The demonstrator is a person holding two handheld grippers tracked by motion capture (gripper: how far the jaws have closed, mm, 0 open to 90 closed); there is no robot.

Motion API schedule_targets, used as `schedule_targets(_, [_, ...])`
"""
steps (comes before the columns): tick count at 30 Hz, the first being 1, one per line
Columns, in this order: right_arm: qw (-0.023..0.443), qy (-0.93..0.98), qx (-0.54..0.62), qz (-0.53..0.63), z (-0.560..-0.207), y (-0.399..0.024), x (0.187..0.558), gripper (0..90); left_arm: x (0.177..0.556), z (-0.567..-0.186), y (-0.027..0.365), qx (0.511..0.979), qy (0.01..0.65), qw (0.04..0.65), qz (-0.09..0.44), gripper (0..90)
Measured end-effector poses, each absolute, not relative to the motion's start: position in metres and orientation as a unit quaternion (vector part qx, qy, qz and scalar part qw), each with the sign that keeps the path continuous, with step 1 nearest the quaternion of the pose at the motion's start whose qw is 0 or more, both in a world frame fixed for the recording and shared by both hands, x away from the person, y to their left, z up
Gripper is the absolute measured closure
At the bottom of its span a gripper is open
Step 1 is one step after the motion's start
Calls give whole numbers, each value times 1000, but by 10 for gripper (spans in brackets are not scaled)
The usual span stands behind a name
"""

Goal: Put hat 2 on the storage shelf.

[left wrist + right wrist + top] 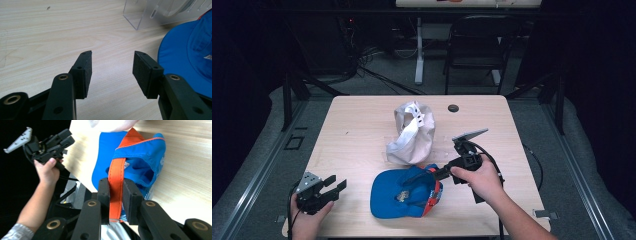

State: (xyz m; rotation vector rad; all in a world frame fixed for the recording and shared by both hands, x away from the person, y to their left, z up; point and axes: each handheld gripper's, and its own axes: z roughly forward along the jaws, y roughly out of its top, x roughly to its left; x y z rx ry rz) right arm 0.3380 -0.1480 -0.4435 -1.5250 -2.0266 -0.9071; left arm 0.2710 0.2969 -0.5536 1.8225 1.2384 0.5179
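— Where was the blue cap [404, 194]?

— It lay on the desk [362, 125], near the front edge, with its inside facing up. The right gripper [438, 173] had hold of it. Its jaws were clamped on the orange strap [115, 186] at the cap's right side, and that side was lifted a little off the wood.

— Which way did the strap run?

— In the right gripper view it ran straight up between the two jaws, away from the hand. The rest of the cap hung beyond the jaw tips, towards the left side of the desk.

— And the left gripper [331, 187]?

— It sat at the front left corner, pointing at the cap. Its jaws were wide apart with nothing between them. In the left gripper view the blue brim [185, 52] was just off to the right of the jaws, near but not touching. So the right hand was the one on the cap, and the left was the near helper.

— What else was there?

— A white cap [412, 134] lay behind the blue one, just touching it, I think. A clear plastic stand [155, 12] sat there too. The desk was pale wood. The room around it was dark, with a chair [479, 45] at the back.
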Motion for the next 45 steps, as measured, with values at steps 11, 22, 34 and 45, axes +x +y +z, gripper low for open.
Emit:
schedule_targets(11, [269,-720,-542,-342,-425,-156,346,777,271,-553,296,730,495,424,207,502])
schedule_targets(22, [336,-660,-543,-395,-415,-171,351,778,271,-553,296,730,494,425,208,502])
schedule_targets(34, [386,-607,-537,-440,-406,-187,351,779,271,-553,296,732,494,422,206,502])
schedule_targets(45, [345,-597,-555,-466,-371,-222,347,779,271,-553,295,732,494,422,206,502])
